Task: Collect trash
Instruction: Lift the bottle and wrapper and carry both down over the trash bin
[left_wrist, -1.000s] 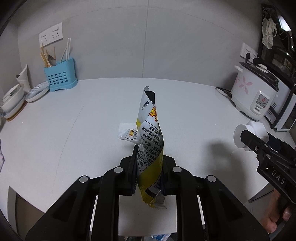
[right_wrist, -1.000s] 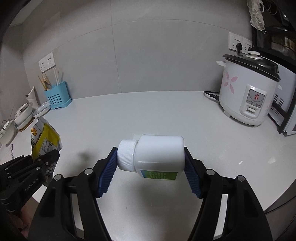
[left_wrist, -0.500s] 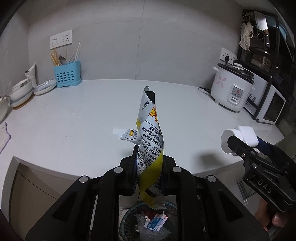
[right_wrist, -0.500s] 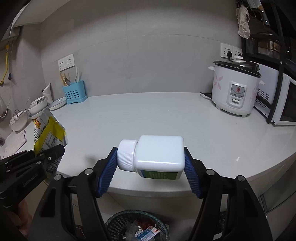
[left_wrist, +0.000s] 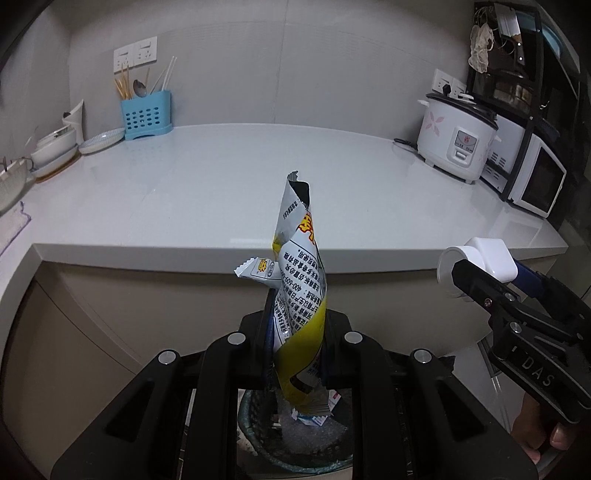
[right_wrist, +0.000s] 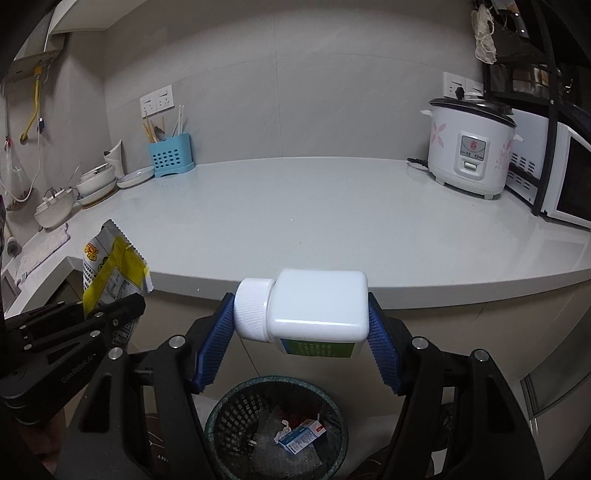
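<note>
— Yellow-and-white snack wrapper (left_wrist: 300, 295): where is it?
— Pinched upright in the left gripper (left_wrist: 297, 345), above the mesh trash bin (left_wrist: 255, 435) in front of the grey countertop (left_wrist: 236, 192).
— And the right gripper (right_wrist: 301, 343)?
— Clamped on a white plastic bottle (right_wrist: 314, 308) lying sideways, cap to the left, over the same bin. Inside, a small blue carton (right_wrist: 301, 435), I think; it's dim down there.
</note>
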